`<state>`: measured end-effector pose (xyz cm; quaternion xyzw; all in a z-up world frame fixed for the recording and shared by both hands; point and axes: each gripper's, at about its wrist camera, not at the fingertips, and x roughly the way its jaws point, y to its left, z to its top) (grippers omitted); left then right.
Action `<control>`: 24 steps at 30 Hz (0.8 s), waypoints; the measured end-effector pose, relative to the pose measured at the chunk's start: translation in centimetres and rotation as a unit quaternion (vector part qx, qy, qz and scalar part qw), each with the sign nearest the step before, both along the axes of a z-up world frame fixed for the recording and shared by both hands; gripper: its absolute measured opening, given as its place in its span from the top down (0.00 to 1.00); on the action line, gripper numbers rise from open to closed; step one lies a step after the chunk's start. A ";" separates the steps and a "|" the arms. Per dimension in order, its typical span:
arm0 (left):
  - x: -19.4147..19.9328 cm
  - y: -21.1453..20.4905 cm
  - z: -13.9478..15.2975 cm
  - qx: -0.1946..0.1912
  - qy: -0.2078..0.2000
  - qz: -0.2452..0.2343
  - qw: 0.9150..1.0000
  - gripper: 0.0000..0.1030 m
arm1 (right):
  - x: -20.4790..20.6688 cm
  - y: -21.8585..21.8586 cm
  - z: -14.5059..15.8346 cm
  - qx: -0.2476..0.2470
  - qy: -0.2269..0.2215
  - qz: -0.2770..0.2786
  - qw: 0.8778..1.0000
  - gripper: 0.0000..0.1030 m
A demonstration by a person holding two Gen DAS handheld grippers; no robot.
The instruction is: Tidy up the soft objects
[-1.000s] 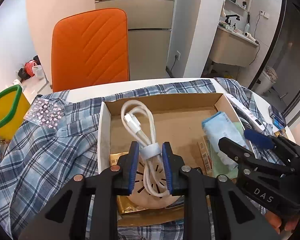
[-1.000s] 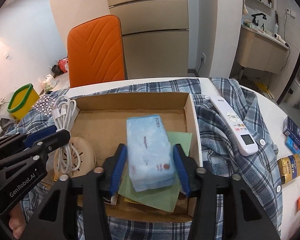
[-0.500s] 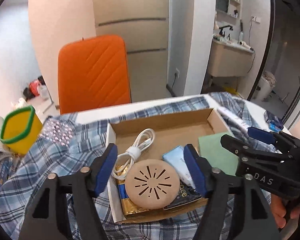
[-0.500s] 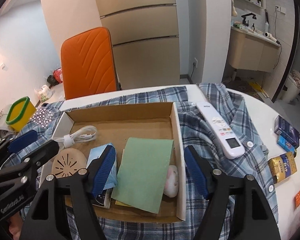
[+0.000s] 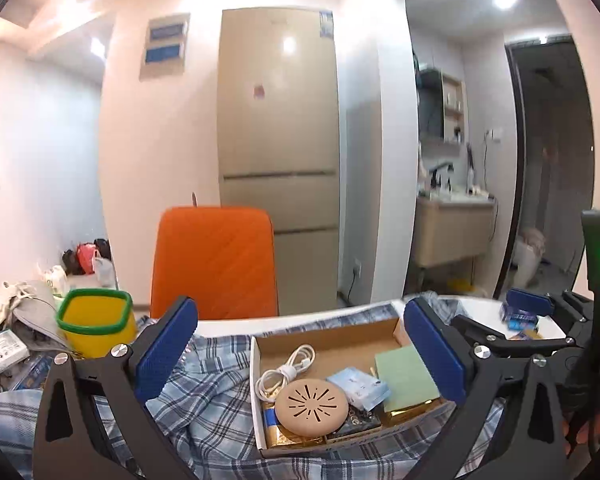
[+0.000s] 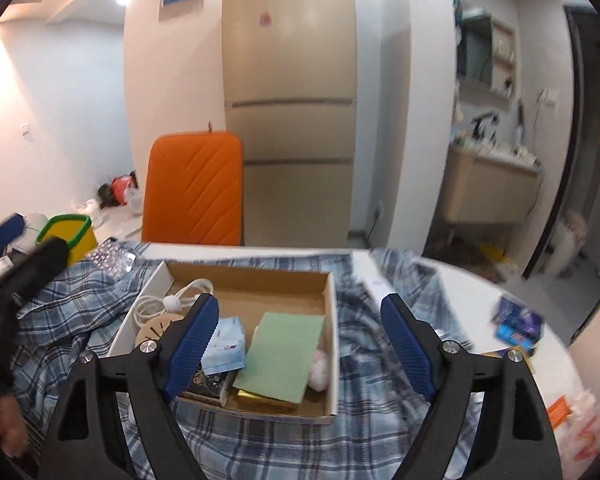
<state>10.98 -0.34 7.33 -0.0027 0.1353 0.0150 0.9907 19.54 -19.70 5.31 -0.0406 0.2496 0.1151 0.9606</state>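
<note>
Motion blur smears the remote (image 6: 374, 282); items under the green pad (image 6: 280, 354) perhaps boxes.

Lying flat inside an open cardboard box (image 6: 331, 312): coiled white cable (image 5: 286, 368), pale blue tissue pack (image 6: 226, 346), green cloth (image 6: 282, 350).

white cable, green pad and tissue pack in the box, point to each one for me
white cable (image 5: 286, 372), left wrist view, on the tied middle of the coil
green pad (image 6: 282, 354), right wrist view, on the middle of its flat top
tissue pack (image 5: 358, 386), left wrist view, on its light blue face
</note>
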 end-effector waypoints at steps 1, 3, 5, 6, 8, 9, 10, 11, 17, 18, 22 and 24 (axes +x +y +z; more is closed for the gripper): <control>-0.6 0.2 0.2 -0.003 -0.007 0.002 1.000 0.00 | -0.7 -0.2 0.3 0.003 -0.011 -0.001 1.000 0.17; -1.7 0.5 0.3 -0.008 -0.015 -0.001 1.000 0.00 | -2.3 -0.9 1.1 0.016 -0.036 0.003 0.999 0.17; -2.9 0.6 0.2 -0.009 -0.027 -0.003 1.000 0.00 | -3.8 -1.6 1.7 0.028 -0.062 0.009 0.998 0.14; -3.7 0.4 0.2 -0.006 -0.036 -0.005 0.999 0.00 | -4.7 -1.9 2.1 0.036 -0.079 0.012 0.996 0.11; -4.8 0.3 -0.1 0.001 -0.052 -0.011 0.999 0.00 | -6.1 -2.6 2.5 0.051 -0.107 0.016 0.993 0.00; -5.6 0.2 -0.3 0.006 -0.061 -0.012 0.998 0.00 | -6.8 -3.0 2.7 0.059 -0.125 0.018 0.990 0.00; -6.2 0.2 -0.4 0.008 -0.069 -0.011 0.998 0.00 | -7.4 -3.2 2.9 0.062 -0.134 0.017 0.989 0.00; -6.7 0.1 -0.6 0.009 -0.075 -0.011 0.997 0.00 | -7.8 -3.4 3.0 0.064 -0.142 0.017 0.988 0.00; -9.0 -0.1 -2.4 0.009 -0.100 -0.002 0.995 0.00 | -10.2 -4.3 2.6 0.085 -0.173 0.021 0.981 0.00; -9.3 0.0 -2.9 0.005 -0.106 0.001 0.994 0.00 | -10.3 -4.3 2.4 0.085 -0.176 0.020 0.980 0.00; -10.0 -0.1 -4.5 0.012 -0.110 0.003 0.994 0.00 | -11.3 -4.2 1.4 0.084 -0.185 0.021 0.979 0.00; -10.2 -0.3 -4.9 0.019 -0.114 0.005 0.993 0.00 | -11.5 -4.2 0.8 0.085 -0.187 0.020 0.978 0.00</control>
